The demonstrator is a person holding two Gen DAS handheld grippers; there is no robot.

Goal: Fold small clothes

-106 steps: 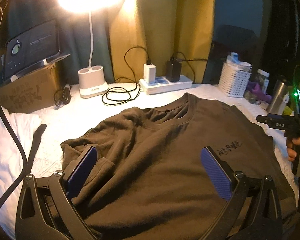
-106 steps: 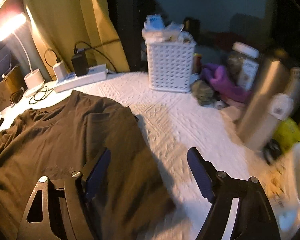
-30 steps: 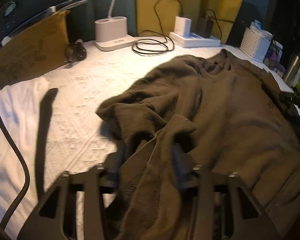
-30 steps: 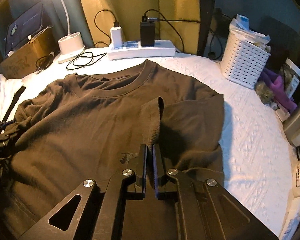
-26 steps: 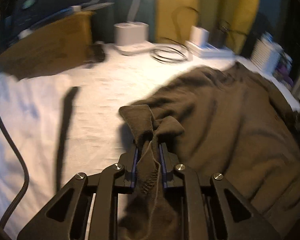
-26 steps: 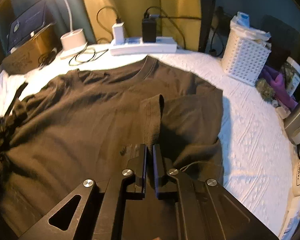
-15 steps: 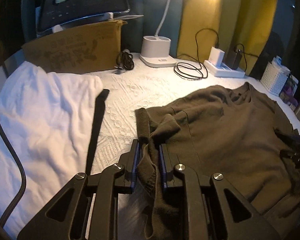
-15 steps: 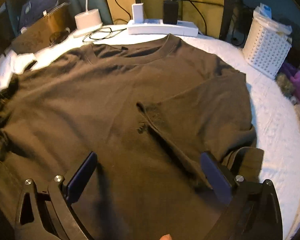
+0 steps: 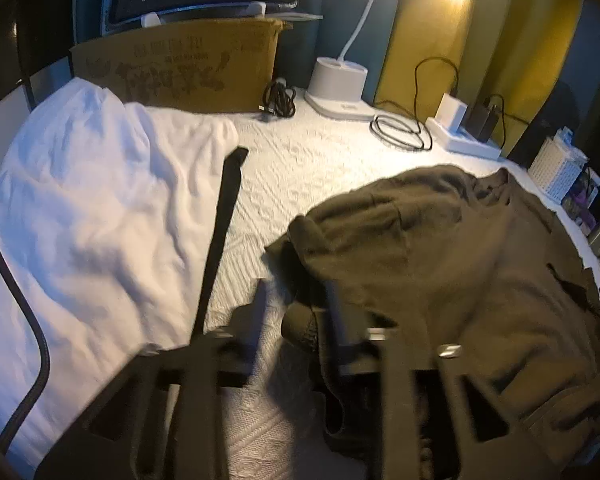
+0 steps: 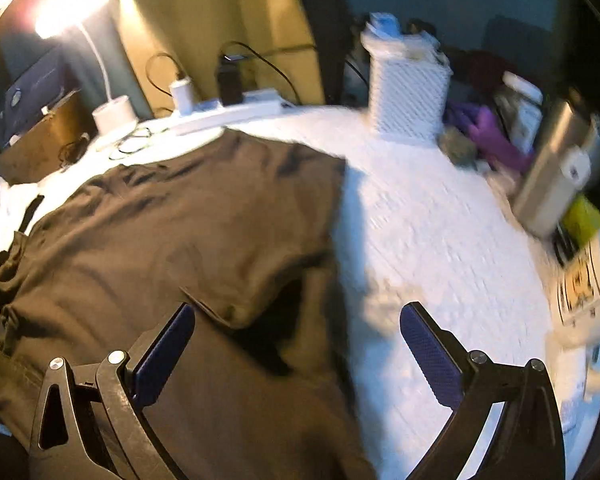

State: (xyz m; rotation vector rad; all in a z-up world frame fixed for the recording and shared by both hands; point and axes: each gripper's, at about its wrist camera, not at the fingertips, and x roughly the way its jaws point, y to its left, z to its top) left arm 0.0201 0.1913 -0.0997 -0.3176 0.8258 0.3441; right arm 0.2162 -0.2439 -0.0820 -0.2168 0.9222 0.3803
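Observation:
A dark olive T-shirt (image 9: 480, 264) lies on the white bedspread, its left sleeve bunched in a heap near my left gripper (image 9: 296, 308). That gripper is blurred and its jaws are opening. The sleeve's crumpled edge lies between them against the right finger, and the pads no longer press on it. In the right wrist view the T-shirt (image 10: 180, 232) lies with its right side folded inward. My right gripper (image 10: 298, 344) stands wide open above the shirt's right edge and holds nothing.
A white cloth (image 9: 80, 208) and a black strap (image 9: 220, 232) lie left of the shirt. At the back stand a cardboard box (image 9: 180, 68), a lamp base (image 9: 338, 84) and a power strip (image 9: 460, 136). A white basket (image 10: 408, 88), a steel flask (image 10: 556, 176) and a mug (image 10: 588, 300) crowd the right.
My left jaws, shut on the sleeve half a second ago, have parted and the sleeve has slumped. The right gripper, open after dropping the right sleeve, has swung right to the shirt's edge.

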